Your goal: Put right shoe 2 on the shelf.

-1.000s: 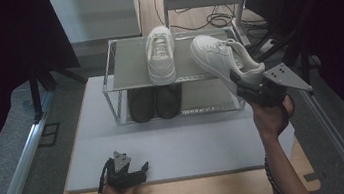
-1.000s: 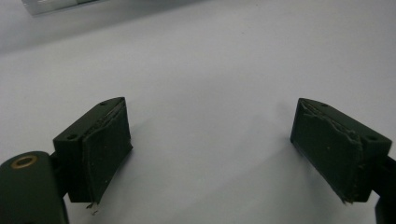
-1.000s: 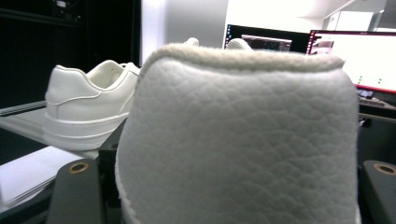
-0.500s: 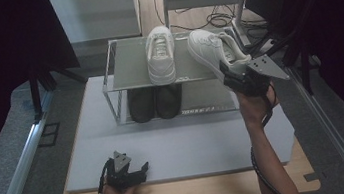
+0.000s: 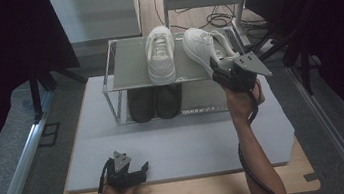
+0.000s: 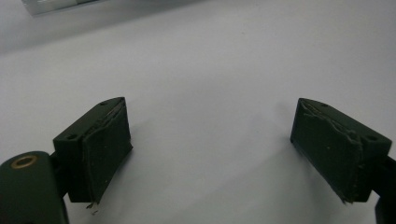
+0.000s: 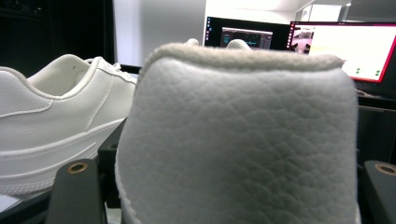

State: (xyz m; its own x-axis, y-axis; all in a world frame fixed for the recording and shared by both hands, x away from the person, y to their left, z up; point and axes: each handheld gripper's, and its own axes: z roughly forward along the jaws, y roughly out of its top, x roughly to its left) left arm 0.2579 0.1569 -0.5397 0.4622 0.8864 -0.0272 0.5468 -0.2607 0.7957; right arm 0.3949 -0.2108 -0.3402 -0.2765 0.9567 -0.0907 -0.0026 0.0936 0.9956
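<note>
Right gripper [image 5: 225, 72], clamped on second sneaker's [image 5: 202, 47] heel, has carried it over rack [image 5: 127, 77] top beside first sneaker [image 5: 160, 53], placement imminent; left gripper [image 5: 129, 172] idle, jaws wide, empty

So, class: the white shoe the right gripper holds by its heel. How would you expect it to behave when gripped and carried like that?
The white shoe probably droops toe-down, since the right gripper pinches only the heel and the toe sticks out far. The padded heel collar looks soft, so it likely squashes. The pebbled leather seems grippy rather than slippery.
</note>
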